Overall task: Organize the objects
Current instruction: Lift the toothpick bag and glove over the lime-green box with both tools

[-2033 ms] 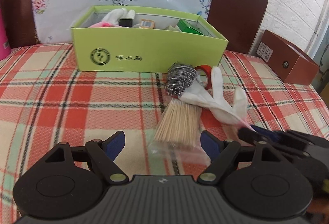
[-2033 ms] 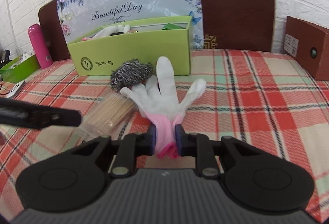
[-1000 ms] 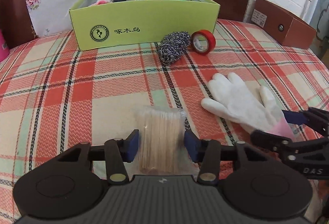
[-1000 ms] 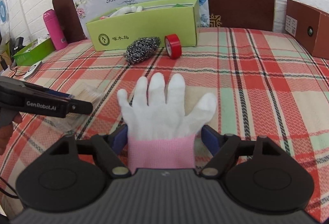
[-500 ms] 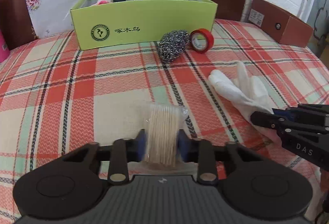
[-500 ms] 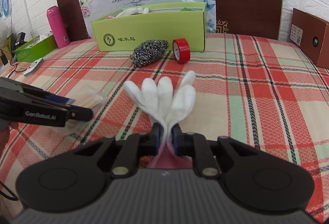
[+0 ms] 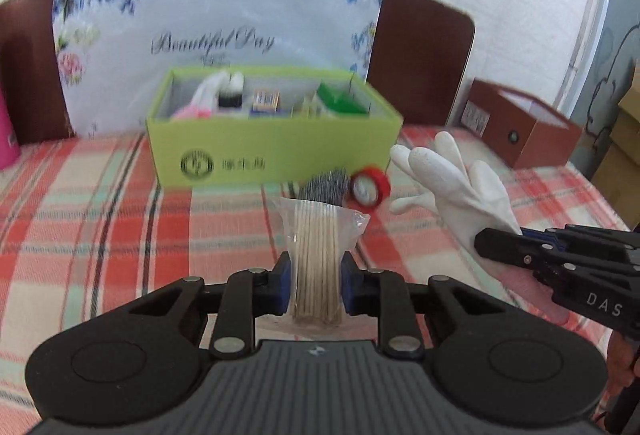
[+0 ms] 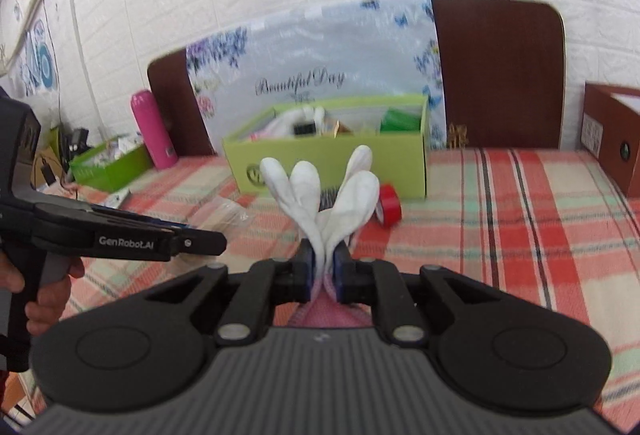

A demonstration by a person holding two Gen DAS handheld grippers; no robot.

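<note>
My left gripper point(image 7: 316, 275) grips a clear bag of wooden sticks point(image 7: 318, 235) lifted off the plaid cloth; its jaws are closing on the bag. In the right wrist view, my right gripper point(image 8: 323, 267) is shut on the pink cuff of a white glove point(image 8: 320, 195), whose fingers stand upright in the air. The glove point(image 7: 460, 179) also shows at the right of the left wrist view. Behind both stands the open green box point(image 7: 280, 151) with a glove and small packets inside.
A steel scourer point(image 7: 324, 187) and a red tape roll point(image 7: 370, 189) lie just in front of the green box. A brown box point(image 7: 520, 131) stands at the far right, a pink bottle point(image 8: 152, 131) and a small green tray point(image 8: 108, 163) at the far left.
Both grippers closed on their things and rose: the stick bag and the glove lay on the cloth and now hang above it. The views tilted up toward the box.
</note>
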